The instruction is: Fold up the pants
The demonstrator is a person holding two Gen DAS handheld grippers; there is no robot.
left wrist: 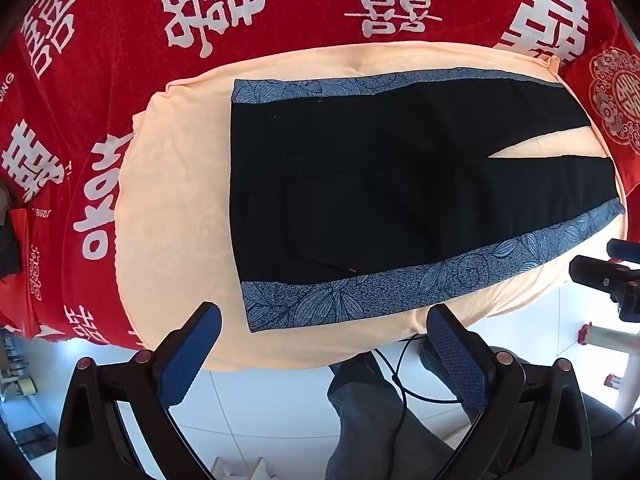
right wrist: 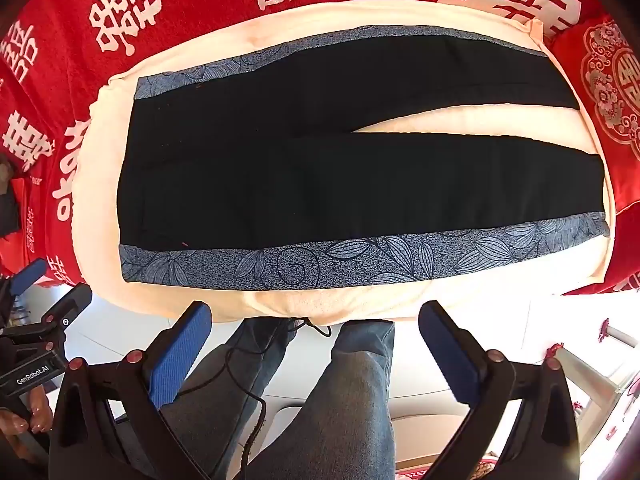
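At the bottom of the left wrist view the left gripper (left wrist: 323,322) has its two blue-padded fingers (left wrist: 191,354) spread wide with nothing between them, hanging above the white floor tiles (left wrist: 276,396) and the person's jeans (left wrist: 360,412). In the right wrist view the right gripper (right wrist: 315,320) is also spread apart and grasps nothing; between its fingers show the jeans and a black cable (right wrist: 244,364). Just beyond both, the pants (left wrist: 380,184) lie flat and unfolded in the middle of each frame on a cream cloth (left wrist: 176,208), waistband to the left, the two legs (parted by a narrow gap) running to the right, with a blue leaf-patterned stripe (right wrist: 360,258) along each outer edge. Farthest, across the top, is a red blanket (left wrist: 120,20) with white characters.
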